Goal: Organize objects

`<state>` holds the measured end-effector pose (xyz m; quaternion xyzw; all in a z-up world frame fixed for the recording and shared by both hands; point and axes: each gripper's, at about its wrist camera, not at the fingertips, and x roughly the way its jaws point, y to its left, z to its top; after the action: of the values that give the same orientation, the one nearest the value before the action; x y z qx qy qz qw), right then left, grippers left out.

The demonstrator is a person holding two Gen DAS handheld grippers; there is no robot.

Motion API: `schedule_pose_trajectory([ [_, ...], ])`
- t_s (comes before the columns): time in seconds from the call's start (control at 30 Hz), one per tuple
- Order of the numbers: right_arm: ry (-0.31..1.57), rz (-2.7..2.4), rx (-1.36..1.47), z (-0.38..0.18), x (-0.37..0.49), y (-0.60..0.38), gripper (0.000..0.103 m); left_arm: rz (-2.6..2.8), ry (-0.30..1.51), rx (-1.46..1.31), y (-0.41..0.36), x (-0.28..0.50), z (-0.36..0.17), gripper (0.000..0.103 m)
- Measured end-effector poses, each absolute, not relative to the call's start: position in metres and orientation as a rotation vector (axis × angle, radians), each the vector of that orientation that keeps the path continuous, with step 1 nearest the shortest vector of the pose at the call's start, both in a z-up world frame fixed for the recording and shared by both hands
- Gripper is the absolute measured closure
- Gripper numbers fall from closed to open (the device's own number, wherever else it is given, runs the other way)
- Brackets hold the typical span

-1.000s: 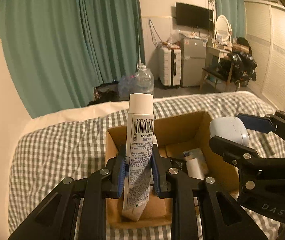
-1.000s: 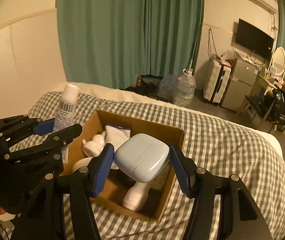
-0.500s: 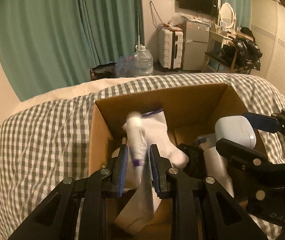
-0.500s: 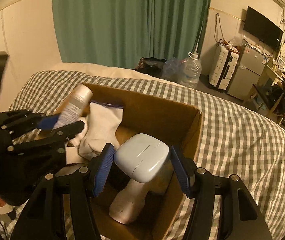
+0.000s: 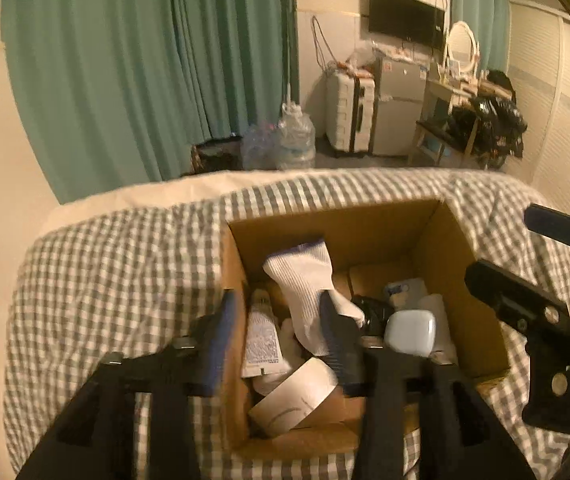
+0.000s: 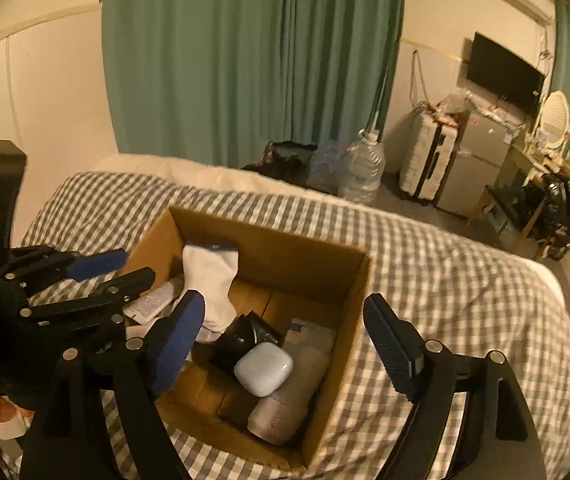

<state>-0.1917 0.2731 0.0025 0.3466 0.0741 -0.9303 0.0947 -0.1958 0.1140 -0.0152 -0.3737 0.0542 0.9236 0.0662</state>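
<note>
1. Cardboard box sits open on the checked bedspread; both grippers hang over it.
2. Left gripper: jaws just opened, now apart, nothing clamped. The white tube lies free in the box's left side, cap toward the far wall, below the gap between the fingers.
3. Right gripper: jaws just opened, now spread wide, nothing pressed by the pads. The handheld device with the pale blue head lies in the box's right side, head up, its beige handle toward the near wall.
4. White sock leans on the far wall between tube and device, purple band on top.
5. A black item sits just beside the device head; can't identify it.
6. A white roll lies at the box's near-left corner, touching the tube's crimped end.
</note>
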Motion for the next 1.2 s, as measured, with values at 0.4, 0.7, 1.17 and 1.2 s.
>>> schedule_pose_trajectory([
  [0.4, 0.247, -2.882, 0.881, 0.086, -0.124, 0.277, 0.010, 2.913, 0.143, -0.879, 0.103, -0.130, 0.078, 0.009],
  [0.7, 0.216, -2.961, 0.752, 0.139, -0.065, 0.285, 0.008, 2.972, 0.165, -0.730, 0.102, -0.074, 0.129, 0.004],
  [1.17, 0.122, -3.067, 0.599, 0.164, 0.004, 0.301, 0.002, 3.017, 0.094, -0.608, 0.092, -0.013, 0.133, 0.000],
  [1.2, 0.089, -3.077, 0.599, 0.160, 0.007, 0.305, 0.002, 3.022, 0.097, -0.598, 0.092, -0.009, 0.129, 0.000],
])
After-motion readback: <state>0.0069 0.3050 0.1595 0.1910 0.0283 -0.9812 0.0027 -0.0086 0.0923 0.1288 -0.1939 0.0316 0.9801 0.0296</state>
